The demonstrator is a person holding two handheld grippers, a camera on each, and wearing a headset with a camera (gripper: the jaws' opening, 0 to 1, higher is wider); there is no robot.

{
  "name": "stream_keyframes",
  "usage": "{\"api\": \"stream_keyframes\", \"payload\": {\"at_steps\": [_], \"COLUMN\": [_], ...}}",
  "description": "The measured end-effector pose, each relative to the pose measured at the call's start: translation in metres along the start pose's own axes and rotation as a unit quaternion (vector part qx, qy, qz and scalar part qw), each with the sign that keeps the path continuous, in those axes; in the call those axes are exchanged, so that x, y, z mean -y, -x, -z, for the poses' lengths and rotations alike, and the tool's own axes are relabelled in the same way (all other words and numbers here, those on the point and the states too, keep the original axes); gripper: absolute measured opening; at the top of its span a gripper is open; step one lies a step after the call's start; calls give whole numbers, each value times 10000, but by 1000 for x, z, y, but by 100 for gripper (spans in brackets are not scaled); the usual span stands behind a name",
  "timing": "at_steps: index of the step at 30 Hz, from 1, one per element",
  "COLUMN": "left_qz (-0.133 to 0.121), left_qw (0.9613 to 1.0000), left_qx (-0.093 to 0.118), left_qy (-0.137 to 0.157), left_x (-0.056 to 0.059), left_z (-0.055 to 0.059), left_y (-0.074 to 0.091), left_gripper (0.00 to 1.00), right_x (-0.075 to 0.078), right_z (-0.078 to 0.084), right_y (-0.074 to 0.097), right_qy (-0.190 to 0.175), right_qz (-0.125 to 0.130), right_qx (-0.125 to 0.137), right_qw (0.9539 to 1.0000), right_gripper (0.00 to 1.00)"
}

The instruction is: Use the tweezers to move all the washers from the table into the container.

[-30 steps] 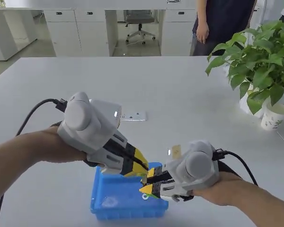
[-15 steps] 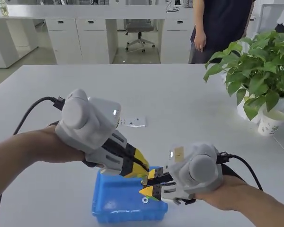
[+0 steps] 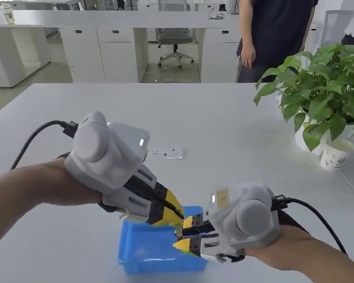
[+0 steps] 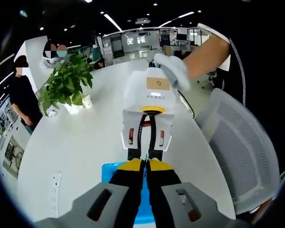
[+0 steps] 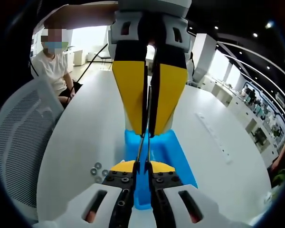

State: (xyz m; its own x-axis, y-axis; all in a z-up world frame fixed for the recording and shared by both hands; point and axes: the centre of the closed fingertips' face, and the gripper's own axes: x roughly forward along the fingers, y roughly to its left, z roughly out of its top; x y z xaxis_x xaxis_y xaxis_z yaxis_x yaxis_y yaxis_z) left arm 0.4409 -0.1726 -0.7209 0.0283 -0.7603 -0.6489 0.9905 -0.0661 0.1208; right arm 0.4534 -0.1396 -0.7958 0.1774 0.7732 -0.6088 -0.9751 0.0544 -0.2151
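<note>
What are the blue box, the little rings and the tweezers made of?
Blue container: probably plastic, with a uniform glossy colour and moulded walls. Washers: likely metal, silvery grey, though tiny. Tweezers: seemingly metal, thin and dark with a bright edge.

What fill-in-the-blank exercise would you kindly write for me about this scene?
The container is ___ in colour.
The left gripper and the right gripper are both shut on the ___.
The washers lie on the ___, outside the container.
Missing words: blue; tweezers; table.
</note>
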Motion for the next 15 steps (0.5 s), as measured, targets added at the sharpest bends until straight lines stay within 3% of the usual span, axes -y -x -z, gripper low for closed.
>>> {"api": "stream_keyframes", "payload": {"at_steps": [15], "left_qz": [150], "left_qw": [9998], "left_qx": [28], "left_qy": [132], "left_x": [23], "left_z": [8], "left_y": [-1], "left_gripper": [6], "right_x": [-25], "right_z": [1], "right_y": [-5], "right_qy": [-146], "right_qz": [-119], "right_qx": [61], "right_qw": [9998], "right_gripper": [11]}}
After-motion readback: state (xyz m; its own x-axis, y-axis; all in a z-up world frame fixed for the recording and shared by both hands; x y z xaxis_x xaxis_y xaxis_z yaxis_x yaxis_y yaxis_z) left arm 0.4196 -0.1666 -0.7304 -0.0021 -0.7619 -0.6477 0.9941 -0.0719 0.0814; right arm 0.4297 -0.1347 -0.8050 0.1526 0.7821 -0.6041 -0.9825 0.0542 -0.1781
